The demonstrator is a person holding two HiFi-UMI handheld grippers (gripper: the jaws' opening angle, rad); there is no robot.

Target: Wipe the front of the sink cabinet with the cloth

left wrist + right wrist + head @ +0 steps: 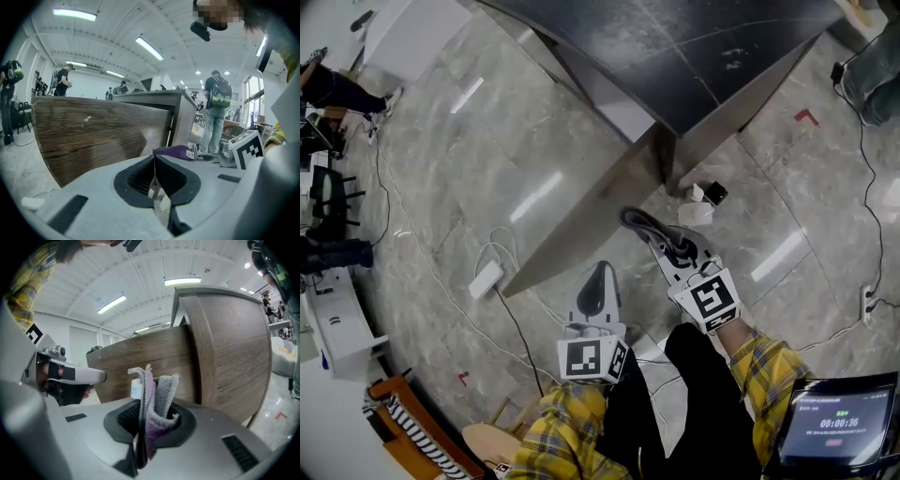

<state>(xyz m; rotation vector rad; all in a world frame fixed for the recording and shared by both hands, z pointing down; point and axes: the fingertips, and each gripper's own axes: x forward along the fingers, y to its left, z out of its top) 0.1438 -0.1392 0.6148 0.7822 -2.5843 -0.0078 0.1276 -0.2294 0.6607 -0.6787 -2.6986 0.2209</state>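
Grey stone floor [469, 178] fills most of the head view. The cabinet [581, 220] cuts across the upper middle, its dark top above and its wood front slanting down toward the lower left. Just below centre, the left tongs [602, 277] point up at that front without reaching it. To their right, the right tongs [664, 246] carry the cloth [636, 221], whose end lies close by the cabinet's corner; whether it touches the wood I cannot tell. A white power strip [486, 278] lies on the floor at the left, and a screen [836, 422] glows in the lower right corner.

In the left gripper view, the left tongs [154, 164] are pressed together with nothing between them. The cabinet [93, 136] spans the left half, and the cloth [173, 151] shows purple at centre right.

In the right gripper view, the right tongs [149, 416] are clamped on the cloth [152, 394], grey and purple folds standing upright. Behind it the cabinet [225, 348] fills the right side. The left tongs [70, 376] show at the left edge.
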